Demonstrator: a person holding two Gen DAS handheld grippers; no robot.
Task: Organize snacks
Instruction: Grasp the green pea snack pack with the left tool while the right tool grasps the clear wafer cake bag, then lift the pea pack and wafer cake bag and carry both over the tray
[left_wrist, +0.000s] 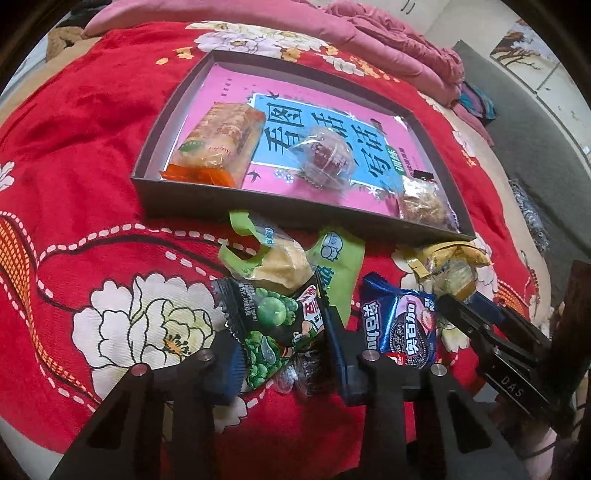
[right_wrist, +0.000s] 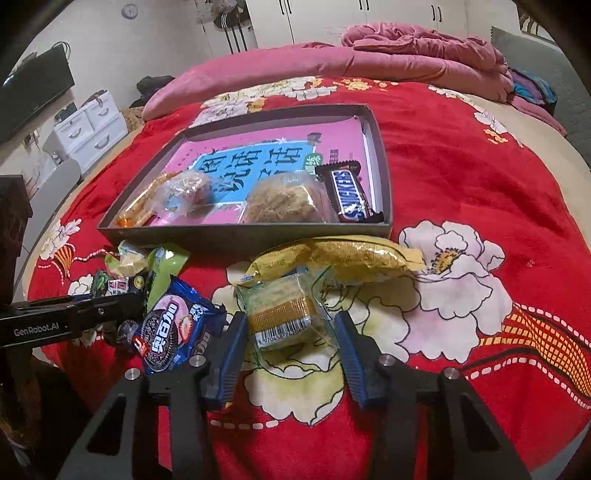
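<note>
My left gripper is shut on a green pea snack packet that lies on the red flowered bedspread; both blue pads press its sides. My right gripper is shut on a clear-wrapped cake with a gold band and barcode, its pads against the wrapper's edges. A blue Oreo packet lies between the two grippers. Just beyond stands a shallow dark grey box lined with a pink book. It holds an orange cracker packet, a round clear-wrapped pastry, a floss cake and a Snickers bar.
A light green wrapped cake and a long yellow packet lie in front of the box. A pink quilt is heaped along the far side of the bed. White drawers stand beside the bed at left.
</note>
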